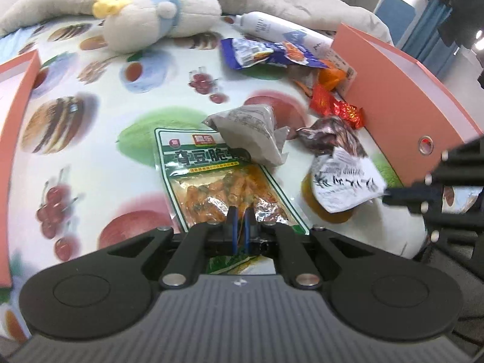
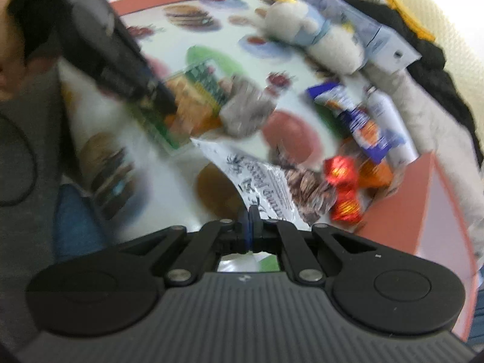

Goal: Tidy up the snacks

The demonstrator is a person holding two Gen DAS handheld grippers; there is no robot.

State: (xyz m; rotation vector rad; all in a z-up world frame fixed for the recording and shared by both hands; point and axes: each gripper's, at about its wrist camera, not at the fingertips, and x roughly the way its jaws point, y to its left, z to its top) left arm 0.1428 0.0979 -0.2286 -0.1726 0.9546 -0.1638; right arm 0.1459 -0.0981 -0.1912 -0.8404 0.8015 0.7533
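- Left hand-held gripper point(image 1: 240, 220), lower centre of the left wrist view: blue pads pinched on the near edge of the green snack packet point(image 1: 211, 181), whose clear window shows orange pieces. The packet runs up the middle of the frame over the fruit-print surface point(image 1: 99, 115).
- Right hand-held gripper point(image 2: 252, 211), lower centre of the right wrist view — pressed together on a corner of the white printed wrapper point(image 2: 257, 169). In the left wrist view the same wrapper sits at right of centre.
- Grey crumpled packet point(image 1: 254, 133) overlaps the green packet's upper right corner.
- Brown patterned wrapper point(image 1: 332, 136) and red foil sweets point(image 1: 335, 106) lie close along the orange box wall point(image 1: 402, 106), right of frame.
- Blue snack bag point(image 1: 257, 53) and white bottle point(image 1: 272, 25) upper centre; plush toy point(image 1: 157, 21) upper left.
- Right wrist view blurred — fine print unreadable.
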